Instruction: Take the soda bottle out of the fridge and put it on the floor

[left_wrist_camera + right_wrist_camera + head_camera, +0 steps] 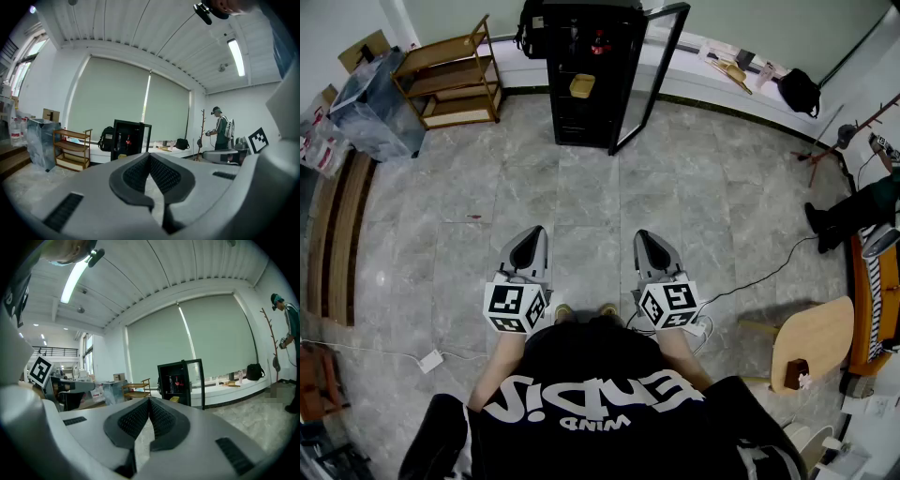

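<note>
"Soda bottle [598, 40], head view first: where is it?"
"Inside the black fridge [564, 112] by the far wall, high up. It is tiny there, so I only take the red spot for its label. The fridge door [651, 73] stands open. Both grippers are held side by side over the grey floor [581, 202], well apart from the fridge: left gripper [532, 242], right gripper [649, 240]."
"Left gripper view?"
"The left gripper [150, 155] has its jaws pressed together, tips meeting, nothing between them. Past them stands the fridge [117, 140], with the soda bottle [127, 140] upright on a shelf inside and a wooden rack [72, 150] off to the left."
"And the right gripper view?"
"Much alike: the right gripper [149, 401] is clenched on nothing. The fridge [166, 385] sits beyond the tips, its door [196, 380] swung out on the right side. The soda bottle [176, 380] stands inside, red label showing."
</note>
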The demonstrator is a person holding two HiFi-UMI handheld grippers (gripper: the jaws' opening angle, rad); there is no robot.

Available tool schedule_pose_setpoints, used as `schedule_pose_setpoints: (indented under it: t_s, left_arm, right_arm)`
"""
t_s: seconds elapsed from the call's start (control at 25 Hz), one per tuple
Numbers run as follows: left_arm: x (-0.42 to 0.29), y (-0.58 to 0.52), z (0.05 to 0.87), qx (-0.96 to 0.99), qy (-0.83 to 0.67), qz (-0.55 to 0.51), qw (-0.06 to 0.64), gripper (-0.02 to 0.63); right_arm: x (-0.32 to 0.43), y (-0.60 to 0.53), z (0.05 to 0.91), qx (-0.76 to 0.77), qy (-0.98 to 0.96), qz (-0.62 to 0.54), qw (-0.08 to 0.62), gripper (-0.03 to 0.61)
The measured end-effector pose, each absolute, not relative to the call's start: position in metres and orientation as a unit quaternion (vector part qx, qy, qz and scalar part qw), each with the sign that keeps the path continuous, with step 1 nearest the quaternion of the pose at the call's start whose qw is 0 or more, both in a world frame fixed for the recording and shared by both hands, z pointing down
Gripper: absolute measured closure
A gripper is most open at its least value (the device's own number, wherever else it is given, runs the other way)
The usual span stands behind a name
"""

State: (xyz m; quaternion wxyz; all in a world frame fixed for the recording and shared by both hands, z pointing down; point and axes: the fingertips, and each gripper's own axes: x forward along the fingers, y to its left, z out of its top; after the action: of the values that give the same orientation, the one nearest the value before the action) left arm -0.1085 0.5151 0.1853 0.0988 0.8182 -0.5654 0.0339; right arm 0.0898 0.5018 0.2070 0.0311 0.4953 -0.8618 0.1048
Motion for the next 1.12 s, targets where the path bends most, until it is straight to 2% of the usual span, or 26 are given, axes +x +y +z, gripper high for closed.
schedule_pose_setpoints:
  t_s: [0.4,0.68,1.12]
  left_arm:
    - [-0.127,0.506,0.199,0.836,-0.539,0.039,0.096,0.607]
    - [-0.136,0.476,0.209,0.844,-0.525,0.047,0.099,0.607]
    - [-0.124,0.345,0.219,0.855,-0.508,0.053,0.095,0.607]
  right_arm:
    - [0.068,0.493,0.214,0.504,-0.857,0.103,0.002,0.555]
    - [0.061,0.471,0.229,0.52,-0.848,0.102,0.014,0.554]
    - [0.068,0.342,0.242,0.531,-0.841,0.105,0.005,0.555]
